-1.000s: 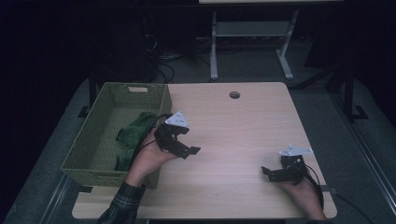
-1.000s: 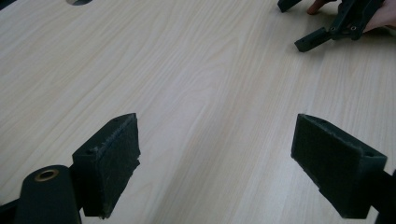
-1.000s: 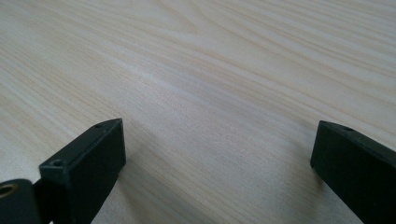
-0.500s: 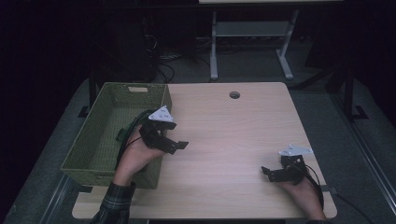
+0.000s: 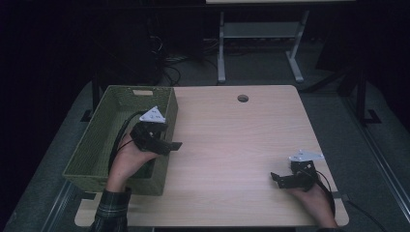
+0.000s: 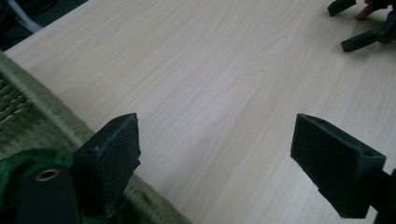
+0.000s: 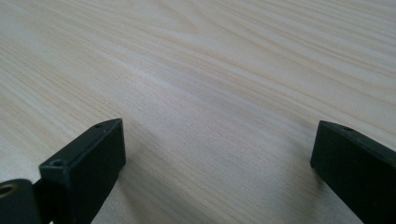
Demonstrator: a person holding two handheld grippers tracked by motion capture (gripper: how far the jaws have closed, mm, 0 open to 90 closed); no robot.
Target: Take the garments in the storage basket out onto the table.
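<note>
Basket (image 5: 104,145) rim under left gripper (image 5: 171,145), jaws wide, empty; right gripper (image 5: 276,178) wide, empty, on table (image 5: 232,145).

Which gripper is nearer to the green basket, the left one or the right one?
Left. The left gripper hangs over the green basket at its right rim, jaws open. The right gripper rests far off near the table's opposite corner.

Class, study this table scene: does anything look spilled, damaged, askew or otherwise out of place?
Nothing stands out. The green woven basket sits squarely at the table's left edge, a green cloth inside it. Both the left gripper and right gripper are open and empty.
</note>
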